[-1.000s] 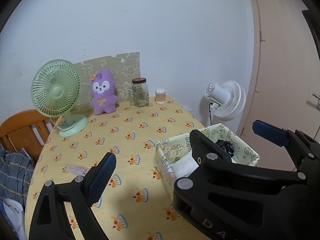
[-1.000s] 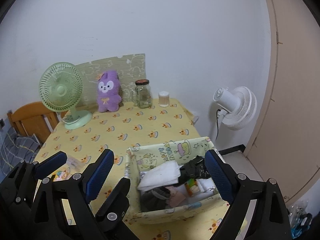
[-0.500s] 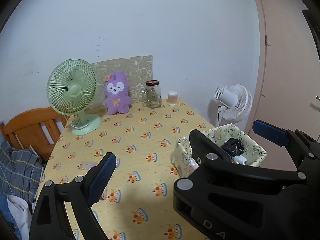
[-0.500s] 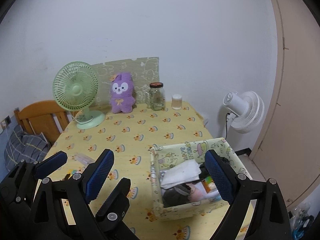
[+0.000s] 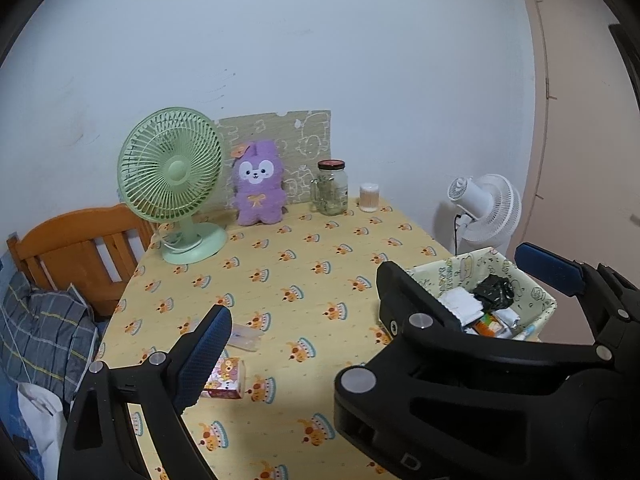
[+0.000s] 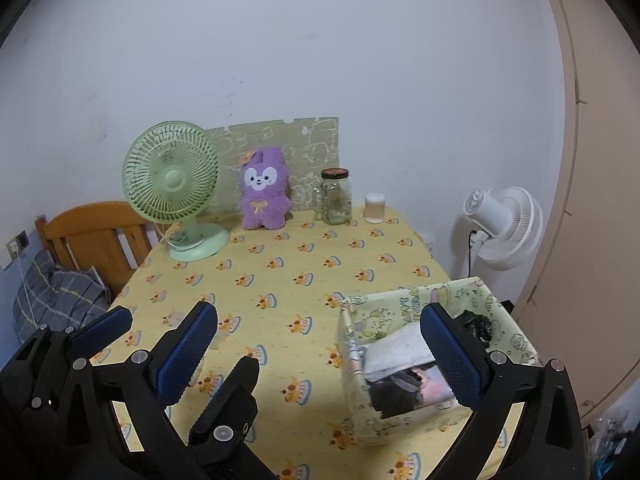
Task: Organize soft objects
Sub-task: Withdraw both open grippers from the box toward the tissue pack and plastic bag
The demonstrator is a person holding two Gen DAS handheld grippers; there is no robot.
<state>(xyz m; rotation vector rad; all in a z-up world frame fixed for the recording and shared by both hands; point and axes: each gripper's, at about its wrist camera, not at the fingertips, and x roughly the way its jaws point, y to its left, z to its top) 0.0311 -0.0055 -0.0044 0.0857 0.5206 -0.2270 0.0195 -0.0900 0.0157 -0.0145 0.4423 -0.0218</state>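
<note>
Right wrist view: printed fabric bin [image 6: 404,424] — folded white, black soft items; right gripper [image 6: 320,356] opening, empty; left gripper [image 6: 160,344] wide, empty.

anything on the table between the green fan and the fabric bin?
Nothing. In the right wrist view the stretch from the green fan to the fabric bin shows only bare yellow tablecloth.

A home is shown, probably a bedroom or living corner. A table [image 6: 320,264] under a cartoon-printed yellow cloth is set against a plain white wall. On it are seen a green fan [image 6: 174,184], a purple plush [image 6: 264,190] and a jar [image 6: 336,196]. A wooden chair [image 6: 96,232] and a white fan [image 6: 506,228] are placed alongside.
</note>
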